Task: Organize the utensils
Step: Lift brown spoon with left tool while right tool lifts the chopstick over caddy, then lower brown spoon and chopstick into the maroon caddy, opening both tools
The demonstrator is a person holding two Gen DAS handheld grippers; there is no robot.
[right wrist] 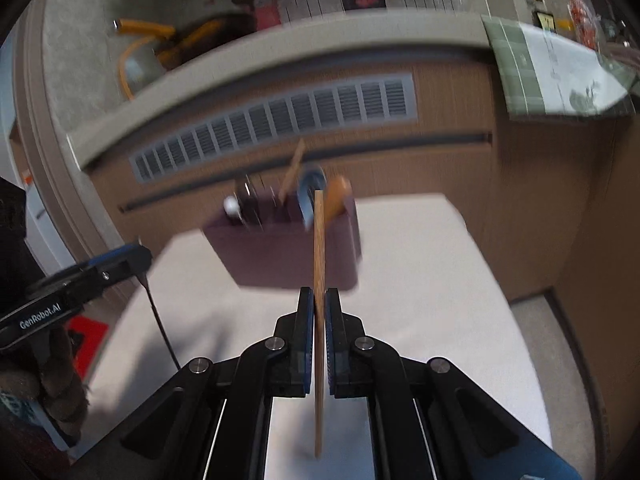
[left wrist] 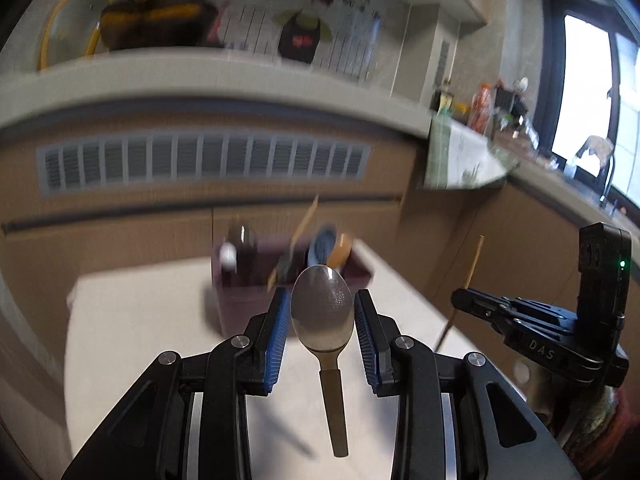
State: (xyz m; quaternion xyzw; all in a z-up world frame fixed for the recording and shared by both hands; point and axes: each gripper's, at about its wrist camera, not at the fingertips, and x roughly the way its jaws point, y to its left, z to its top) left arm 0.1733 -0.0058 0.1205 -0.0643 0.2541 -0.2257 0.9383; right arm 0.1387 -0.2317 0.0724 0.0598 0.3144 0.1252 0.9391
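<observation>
My left gripper [left wrist: 322, 294] is shut on a metal spoon [left wrist: 322, 312]: the blue pads clamp its bowl, and the brass-coloured handle hangs down over the white table [left wrist: 140, 340]. My right gripper [right wrist: 319, 292] is shut on a thin wooden chopstick [right wrist: 319, 240] that stands upright between its pads. Both are held in the air in front of a purple utensil box [right wrist: 280, 256], which holds several utensils, among them blue and orange spoons. The right gripper [left wrist: 460, 298] shows at the right of the left wrist view, and the left gripper [right wrist: 138, 254] at the left of the right wrist view.
Behind the white table [right wrist: 420, 280] stands a wooden counter front with a vent grille [left wrist: 200, 160]. A green cloth [left wrist: 460, 152] hangs over the counter's right corner. Bottles and a sink tap sit further right by the window. A gloved hand [right wrist: 56, 380] holds the left gripper.
</observation>
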